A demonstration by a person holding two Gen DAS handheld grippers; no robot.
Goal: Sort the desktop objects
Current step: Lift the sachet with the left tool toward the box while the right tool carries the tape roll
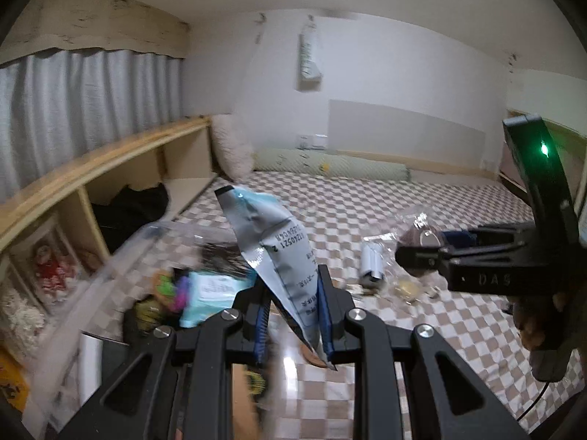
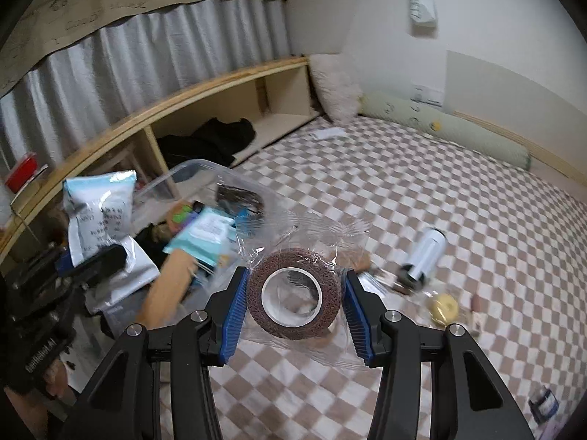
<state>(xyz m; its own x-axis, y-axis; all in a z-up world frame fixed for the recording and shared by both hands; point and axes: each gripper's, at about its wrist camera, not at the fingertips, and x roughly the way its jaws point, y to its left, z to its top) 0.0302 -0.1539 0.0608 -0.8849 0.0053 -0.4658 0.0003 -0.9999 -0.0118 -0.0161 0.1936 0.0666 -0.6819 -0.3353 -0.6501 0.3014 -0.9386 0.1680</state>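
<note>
My left gripper (image 1: 293, 311) is shut on a grey and blue foil packet (image 1: 271, 245) that stands up between its blue pads, lifted above the checkered bed. The same packet (image 2: 97, 212) shows at the left of the right wrist view. My right gripper (image 2: 293, 300) is shut on a brown tape roll (image 2: 293, 295) in a clear wrapper, held in the air. In the left wrist view the right gripper (image 1: 422, 253) reaches in from the right with the roll (image 1: 418, 236). A clear plastic bin (image 2: 205, 172) beside the bed holds several items, among them a light-blue pack (image 2: 205, 234).
On the checkered cover (image 2: 422, 183) lie a white cylinder (image 2: 427, 253), a small yellow round thing (image 2: 444, 306) and small bits. A wooden shelf (image 2: 205, 88) with dark cloth runs along the left. A green bolster (image 2: 440, 121) lies by the far wall.
</note>
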